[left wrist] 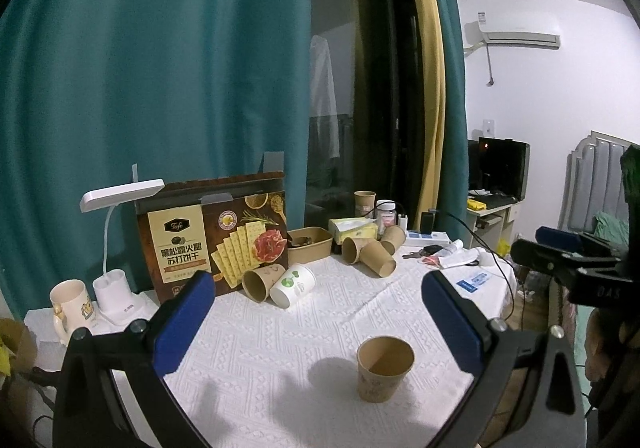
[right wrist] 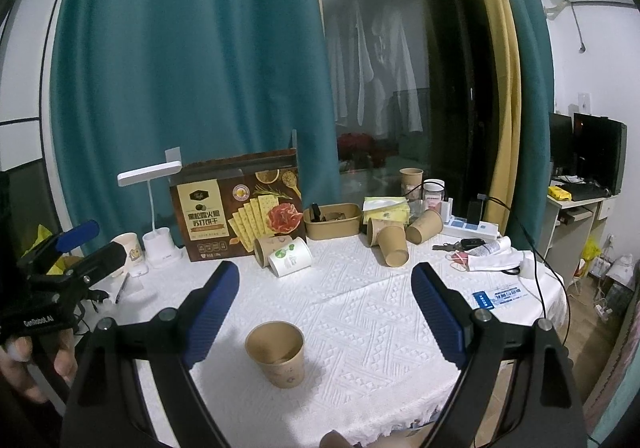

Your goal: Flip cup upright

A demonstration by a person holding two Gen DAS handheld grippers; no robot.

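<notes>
**One brown cup stands up, the others lie down**

I see my left tool (left wrist: 318, 312) standing wide, with nothing between its blue pads. My right tool (right wrist: 325, 306) is wide too, and it holds nothing.

Closest to me is a small brown paper cup (right wrist: 276, 355). It stands upright on the white bumpy cloth (right wrist: 360, 312) that covers the round desk. Its open mouth faces up. In the right wrist view it sits low, nearer the left blue pad, and touches neither pad. In the left wrist view the same cup (left wrist: 385, 368) sits closer to the right pad.

A bit farther back, two cups lie on their sides, touching: a brown paper cup with a drawing (right wrist: 269, 248) and a white paper cup with a green spot (right wrist: 290, 259). To the right, three more plain brown paper cups (right wrist: 394, 244) lie tipped over in a small heap.

Behind them stands a big brown cracker box (right wrist: 240, 216). Left of it is a white desk lamp (right wrist: 158, 208) and a cream mug (right wrist: 129, 248). Right of the box are a brown paper tray (right wrist: 334, 226) and a yellow tissue pack (right wrist: 386, 208). One more brown cup (right wrist: 411, 180) stands upright at the back.

Farthest away hangs a teal curtain (right wrist: 192, 60) beside a dark window (right wrist: 400, 48).
</notes>
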